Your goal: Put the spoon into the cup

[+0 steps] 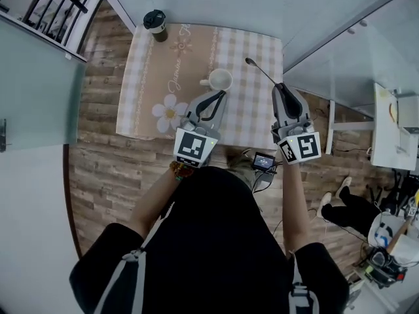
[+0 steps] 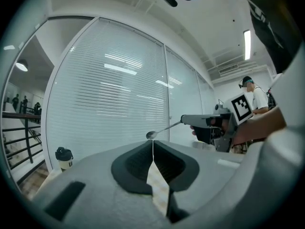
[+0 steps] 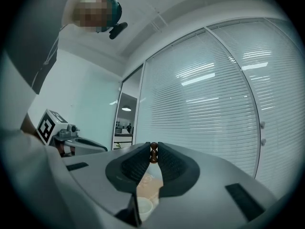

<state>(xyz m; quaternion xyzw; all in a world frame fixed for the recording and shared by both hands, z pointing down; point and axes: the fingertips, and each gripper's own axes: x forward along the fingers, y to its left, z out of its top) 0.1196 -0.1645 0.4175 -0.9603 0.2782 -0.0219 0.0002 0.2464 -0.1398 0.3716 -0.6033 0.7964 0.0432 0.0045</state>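
Right gripper [image 1: 280,87] is clamped on the spoon [image 1: 260,71] handle, out level by the table's [image 1: 255,126] right edge. There's open cloth between the spoon bowl and the cup [image 1: 220,79] to its left. Left gripper [image 1: 220,95] is closed on nothing, just near of the cup. Can't read the cloth's script.

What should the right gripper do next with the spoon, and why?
Probably carry the right gripper left until the spoon hangs bowl-first over the cup. Its jaws are clamped on the handle, but the bowl sits right of the cup, not over its mouth.
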